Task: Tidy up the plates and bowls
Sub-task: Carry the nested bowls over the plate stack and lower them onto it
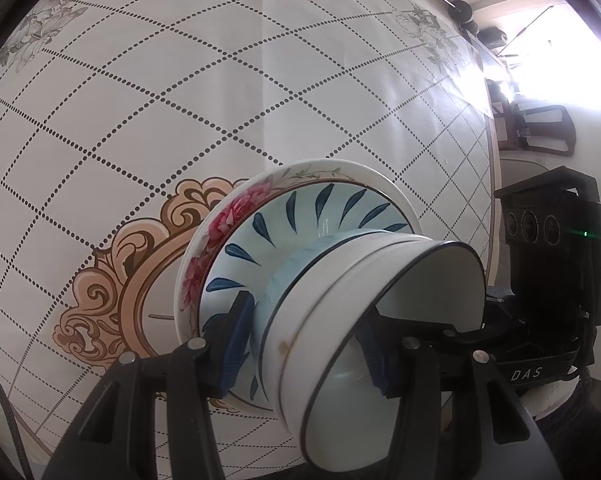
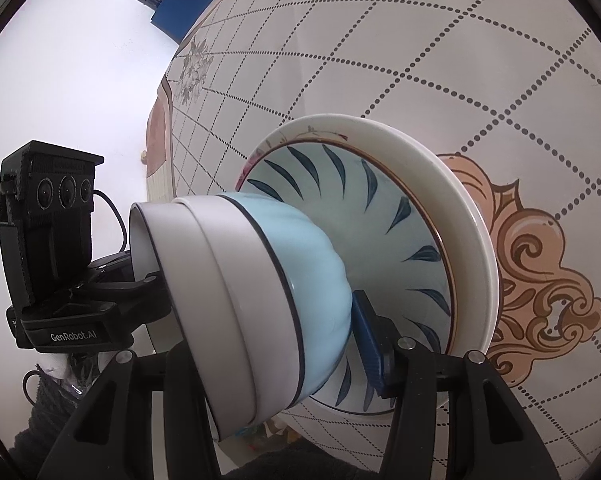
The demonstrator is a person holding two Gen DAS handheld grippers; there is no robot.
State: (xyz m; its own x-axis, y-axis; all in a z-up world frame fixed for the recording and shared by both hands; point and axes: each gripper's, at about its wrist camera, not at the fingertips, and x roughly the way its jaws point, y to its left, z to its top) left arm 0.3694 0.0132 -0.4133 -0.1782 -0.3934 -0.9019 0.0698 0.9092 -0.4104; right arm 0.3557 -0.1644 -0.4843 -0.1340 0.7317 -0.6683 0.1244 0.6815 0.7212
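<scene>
Both claws clamp one stack of crockery from opposite sides: the left claw and right claw each grip nested bowls atop the leaf-painted plate. The stack fills lower centre, its axis tilted toward the worktop beyond.

Bright daylight; window glare blown out; fisheye-warped edges

The left gripper clamped a stack of bowls nested on a blue-leaf plate and a rose-rimmed plate, above the quilted tablecloth, the right gripper alongside
</scene>
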